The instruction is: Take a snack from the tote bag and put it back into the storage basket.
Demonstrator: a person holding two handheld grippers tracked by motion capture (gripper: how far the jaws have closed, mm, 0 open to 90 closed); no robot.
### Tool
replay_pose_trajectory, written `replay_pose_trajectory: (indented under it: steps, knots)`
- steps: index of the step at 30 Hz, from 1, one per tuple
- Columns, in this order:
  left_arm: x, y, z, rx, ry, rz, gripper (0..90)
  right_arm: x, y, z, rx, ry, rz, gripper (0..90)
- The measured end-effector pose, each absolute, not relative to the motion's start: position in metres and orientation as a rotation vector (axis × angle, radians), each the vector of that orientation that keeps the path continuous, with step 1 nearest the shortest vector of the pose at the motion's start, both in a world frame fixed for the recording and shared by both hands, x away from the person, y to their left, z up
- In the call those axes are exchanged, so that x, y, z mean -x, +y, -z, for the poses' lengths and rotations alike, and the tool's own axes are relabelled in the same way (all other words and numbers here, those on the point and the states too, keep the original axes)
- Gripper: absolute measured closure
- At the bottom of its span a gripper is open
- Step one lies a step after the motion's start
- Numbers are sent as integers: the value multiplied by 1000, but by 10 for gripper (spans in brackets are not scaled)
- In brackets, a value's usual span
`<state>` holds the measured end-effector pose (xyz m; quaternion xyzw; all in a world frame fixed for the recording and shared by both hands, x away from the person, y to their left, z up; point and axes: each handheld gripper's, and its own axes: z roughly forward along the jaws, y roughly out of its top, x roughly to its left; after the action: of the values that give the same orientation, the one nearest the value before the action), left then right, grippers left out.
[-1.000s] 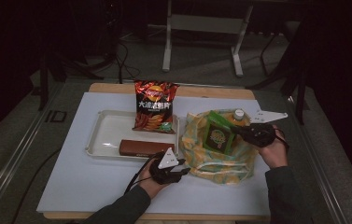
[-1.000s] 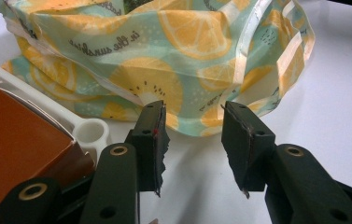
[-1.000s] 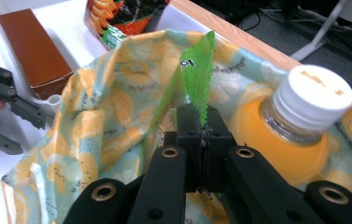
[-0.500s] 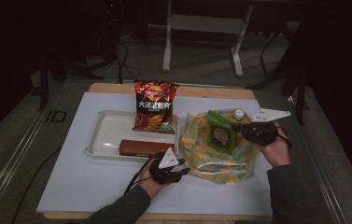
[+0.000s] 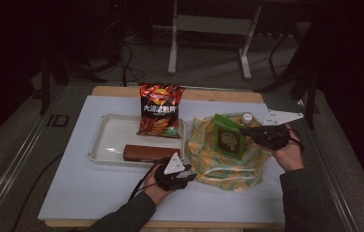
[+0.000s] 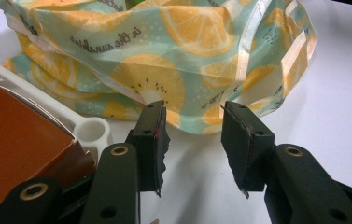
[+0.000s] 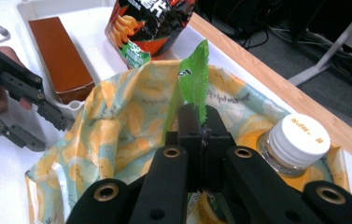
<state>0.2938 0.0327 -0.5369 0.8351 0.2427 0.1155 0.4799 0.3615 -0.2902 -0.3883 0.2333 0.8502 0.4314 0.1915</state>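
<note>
Green packet held over the lemon-print bag

The white worktop [image 5: 97, 193] lies bare along its near edge, in a dark room. The bag [image 5: 223, 162] sits right of the tray [image 5: 109, 140]. The right gripper [image 7: 197, 116] has its jaws pinched tight on the green packet [image 5: 229, 137]. The left gripper [image 6: 192, 135] is half open, empty, beside the bag.

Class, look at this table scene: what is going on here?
A person is packing snacks into a lemon-print fabric bag. The right gripper is shut on the top edge of a green snack packet, holding it upright over the bag's opening, beside a white-capped bottle already inside. The left gripper rests open by the bag's edge. A brown box and a red crisp bag wait on the white tray.
</note>
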Motion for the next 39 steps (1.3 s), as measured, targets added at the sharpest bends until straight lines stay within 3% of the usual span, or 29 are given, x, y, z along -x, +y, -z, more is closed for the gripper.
replay_pose_trajectory:
  steps: [39]
  knots:
    - [-294,33,537,-2034,591,-270,589,-341,-281,339,-439,2387,-1418,899]
